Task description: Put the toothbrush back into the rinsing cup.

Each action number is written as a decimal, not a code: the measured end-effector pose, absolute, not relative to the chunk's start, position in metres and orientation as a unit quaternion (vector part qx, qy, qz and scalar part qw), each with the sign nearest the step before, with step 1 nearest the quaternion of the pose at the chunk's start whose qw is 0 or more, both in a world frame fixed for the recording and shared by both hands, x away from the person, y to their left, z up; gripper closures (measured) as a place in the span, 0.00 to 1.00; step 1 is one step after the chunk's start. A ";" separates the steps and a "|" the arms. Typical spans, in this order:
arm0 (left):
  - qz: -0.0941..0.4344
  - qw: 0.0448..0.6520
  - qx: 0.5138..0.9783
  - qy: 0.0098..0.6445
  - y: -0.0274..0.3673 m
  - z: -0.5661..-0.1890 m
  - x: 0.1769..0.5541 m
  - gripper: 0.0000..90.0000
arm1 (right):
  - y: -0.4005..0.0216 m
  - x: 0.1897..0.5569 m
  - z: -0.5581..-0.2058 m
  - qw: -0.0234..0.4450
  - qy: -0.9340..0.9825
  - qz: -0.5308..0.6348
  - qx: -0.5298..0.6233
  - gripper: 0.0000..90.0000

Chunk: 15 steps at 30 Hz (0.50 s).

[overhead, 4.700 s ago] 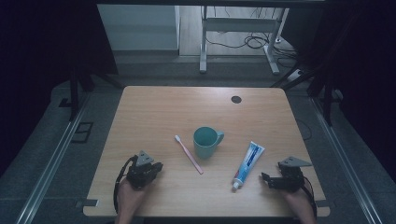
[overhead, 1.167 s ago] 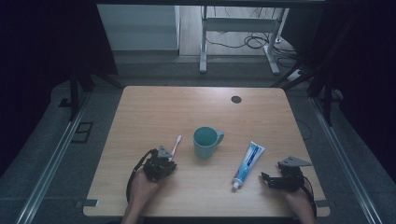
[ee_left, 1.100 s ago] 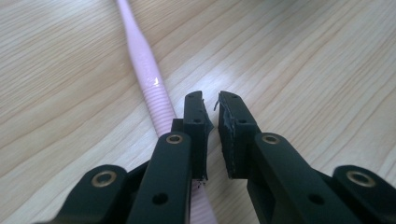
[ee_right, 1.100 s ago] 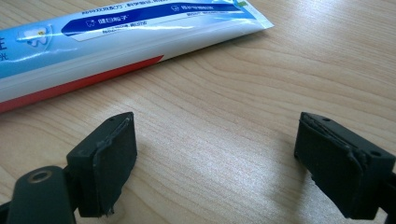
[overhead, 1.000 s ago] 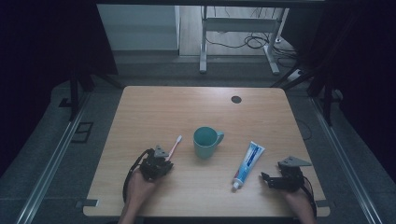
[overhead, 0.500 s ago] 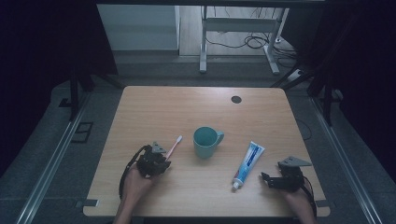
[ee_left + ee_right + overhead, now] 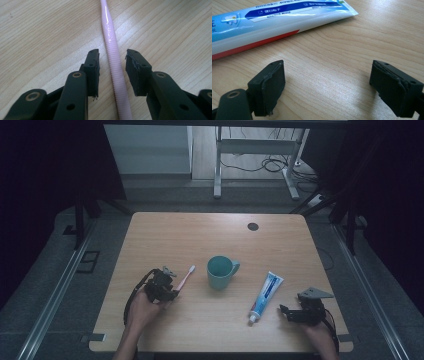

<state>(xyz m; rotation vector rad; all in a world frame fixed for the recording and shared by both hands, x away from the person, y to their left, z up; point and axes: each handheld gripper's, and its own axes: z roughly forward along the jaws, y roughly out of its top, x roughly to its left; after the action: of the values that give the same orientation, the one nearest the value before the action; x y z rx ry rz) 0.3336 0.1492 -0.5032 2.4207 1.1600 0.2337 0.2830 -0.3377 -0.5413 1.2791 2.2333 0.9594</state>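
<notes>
A: As the left gripper (image 7: 111,65) comes off the pink toothbrush (image 7: 113,67), its jaws have just been opening — the ribbed handle lies between the pads, touched by neither. It's let go!

B: And look where the brush sits now. Seconds back it lay slanted beside the teal mug (image 7: 221,272), head pointing away from the mug; now the head aims up toward the mug, the handle running back under the left gripper (image 7: 161,285) on the desk (image 7: 200,235).

A: So a re-aim, I'd say — lining it up for a cleaner grasp, or for a drop into the mug.

B: Over on the other side, the right gripper (image 7: 325,87) waits with jaws spread wide, nothing in them, the toothpaste tube (image 7: 279,17) just beside it and untouched.

A: Same spot as before for that tube (image 7: 266,295).
</notes>
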 end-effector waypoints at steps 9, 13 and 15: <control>0.062 0.187 0.884 0.425 0.134 -0.498 0.354 0.69 | -0.338 0.283 -0.541 0.196 0.797 0.342 0.457 0.14; 0.053 0.173 0.887 0.425 0.126 -0.499 0.362 0.70 | -0.338 0.283 -0.541 0.197 0.797 0.342 0.457 0.14; 0.048 0.167 0.888 0.425 0.122 -0.499 0.365 0.71 | -0.338 0.283 -0.541 0.197 0.797 0.342 0.457 0.14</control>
<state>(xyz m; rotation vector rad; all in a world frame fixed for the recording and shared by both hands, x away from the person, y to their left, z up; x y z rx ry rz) 0.3649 0.1217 -0.4991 2.5280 1.2102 0.1366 0.2833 -0.3376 -0.5413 1.2784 2.2326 0.9586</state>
